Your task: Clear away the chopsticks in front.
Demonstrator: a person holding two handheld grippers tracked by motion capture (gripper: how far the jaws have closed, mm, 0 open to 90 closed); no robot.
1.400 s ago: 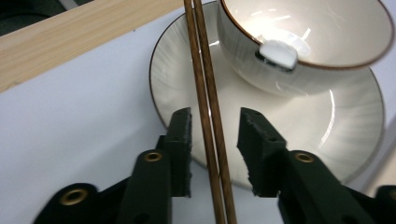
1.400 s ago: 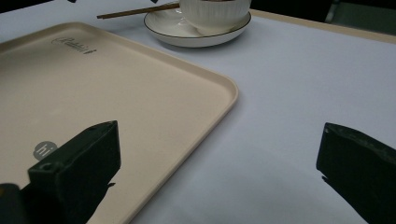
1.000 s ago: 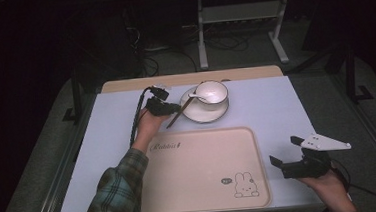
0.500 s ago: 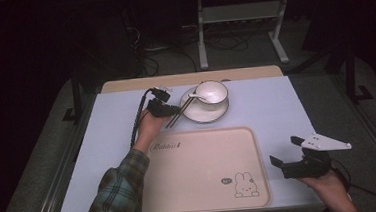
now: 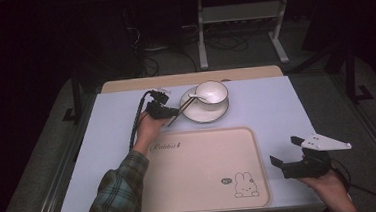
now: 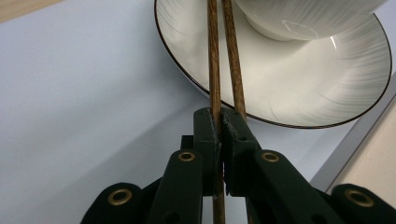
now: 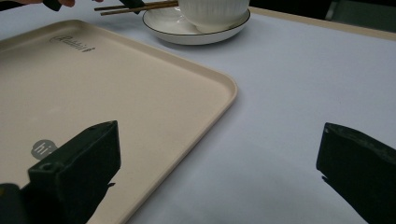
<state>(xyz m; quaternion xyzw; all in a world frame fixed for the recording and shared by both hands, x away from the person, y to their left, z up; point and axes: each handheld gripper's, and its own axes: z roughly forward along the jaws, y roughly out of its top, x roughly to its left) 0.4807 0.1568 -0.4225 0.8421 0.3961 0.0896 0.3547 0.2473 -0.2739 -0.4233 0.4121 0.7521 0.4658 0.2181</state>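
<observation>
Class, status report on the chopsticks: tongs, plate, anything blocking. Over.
Left tongs just closing, shut on chopsticks. Right tongs open, idle beside tray. Chopstick tips on plate by bowl. Nothing in the way.

A plaid flannel sleeve [image 5: 114, 191] in green, blue and grey is worn on the left forearm, seen at the near left of the table. The left gripper [image 6: 219, 122] is built of matt black plastic, its linkage arms fitted with brass-coloured eyelets, and a black cable [image 5: 138, 120] is trailed from it. At the near right, the right gripper [image 5: 285, 152] is topped by a grey three-cornered plate [image 5: 325, 142]; its blocky black jaws are square-ended.
</observation>
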